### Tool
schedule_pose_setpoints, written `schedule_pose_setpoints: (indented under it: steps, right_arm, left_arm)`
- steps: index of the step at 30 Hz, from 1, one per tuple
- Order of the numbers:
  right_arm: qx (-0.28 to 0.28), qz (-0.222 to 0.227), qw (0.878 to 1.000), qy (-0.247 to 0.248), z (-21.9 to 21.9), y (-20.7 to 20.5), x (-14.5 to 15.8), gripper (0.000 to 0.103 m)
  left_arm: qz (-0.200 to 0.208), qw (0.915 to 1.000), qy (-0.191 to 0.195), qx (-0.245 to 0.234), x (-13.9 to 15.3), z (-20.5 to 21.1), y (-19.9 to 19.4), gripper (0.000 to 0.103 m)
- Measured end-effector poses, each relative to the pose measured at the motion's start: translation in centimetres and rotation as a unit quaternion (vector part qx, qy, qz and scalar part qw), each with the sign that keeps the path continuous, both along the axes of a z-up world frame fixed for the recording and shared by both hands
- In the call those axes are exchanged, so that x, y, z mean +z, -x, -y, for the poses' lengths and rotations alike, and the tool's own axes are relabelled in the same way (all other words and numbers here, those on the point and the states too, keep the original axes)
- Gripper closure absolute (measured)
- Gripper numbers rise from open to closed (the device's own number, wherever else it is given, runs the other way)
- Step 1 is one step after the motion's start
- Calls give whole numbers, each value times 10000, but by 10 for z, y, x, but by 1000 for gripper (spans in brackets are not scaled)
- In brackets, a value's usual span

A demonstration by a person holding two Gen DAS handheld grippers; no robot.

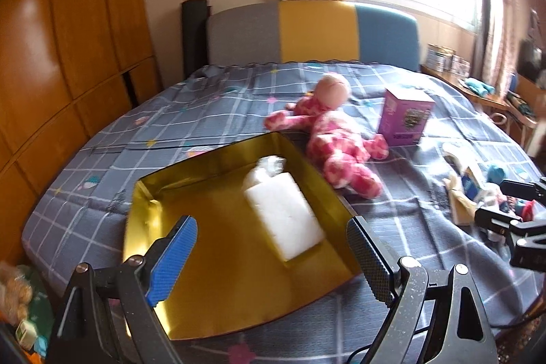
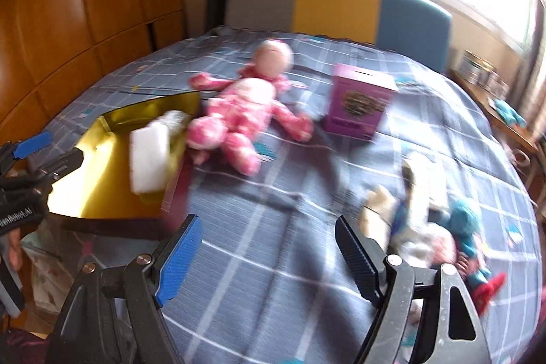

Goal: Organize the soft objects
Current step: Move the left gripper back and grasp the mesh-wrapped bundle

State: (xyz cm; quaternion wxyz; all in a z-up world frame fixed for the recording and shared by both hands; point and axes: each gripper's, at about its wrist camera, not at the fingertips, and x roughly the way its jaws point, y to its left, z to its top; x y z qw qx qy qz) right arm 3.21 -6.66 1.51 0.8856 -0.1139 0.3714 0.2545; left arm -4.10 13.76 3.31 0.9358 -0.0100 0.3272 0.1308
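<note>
I judge the sorting barely begun: one white soft pack (image 1: 285, 215) already lies in the gold box (image 1: 218, 295), directly ahead of my left gripper (image 1: 273, 258), whose jaws stand spread and empty over the box's near edge. The pink plush toy (image 1: 336, 142) lies on the bed cover (image 1: 136, 132) just past the box's far right wall, touching or nearly touching it, with the purple carton (image 1: 406, 116) just beyond it. My right gripper (image 2: 268, 256) is also released, holding nothing, over bare cover; the heap of small soft toys (image 2: 440, 227) sits just to its right, blurred, so I cannot count them. All these are still unsorted. Between the right gripper and the plush the cover is open. The box walls stand upright, and the right wall is the edge to clear when bringing things in.
</note>
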Motion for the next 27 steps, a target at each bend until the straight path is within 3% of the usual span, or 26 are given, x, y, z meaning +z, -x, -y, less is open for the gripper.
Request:
schedule_pose_setpoints:
  steps: [6,13,19,27]
  right_arm:
    - [-867,99,9960,167,59,1,-1,22]
    - [-1913,404,9787,624,102,7,12,22]
    - [-2116,669,9718,794,113,21,23,22]
    - [-2175,629,9706,814,120,21,20,22]
  left_arm:
    - [-178,9974,111,-687,-3,37,-24,13]
    - [-409,9899,183,-1344,-13,87,-56,13]
    - [-600,9826,203,-1745,-19,124,-79,13]
    - [-769,9752,336,-2047,-25,160,-100,13]
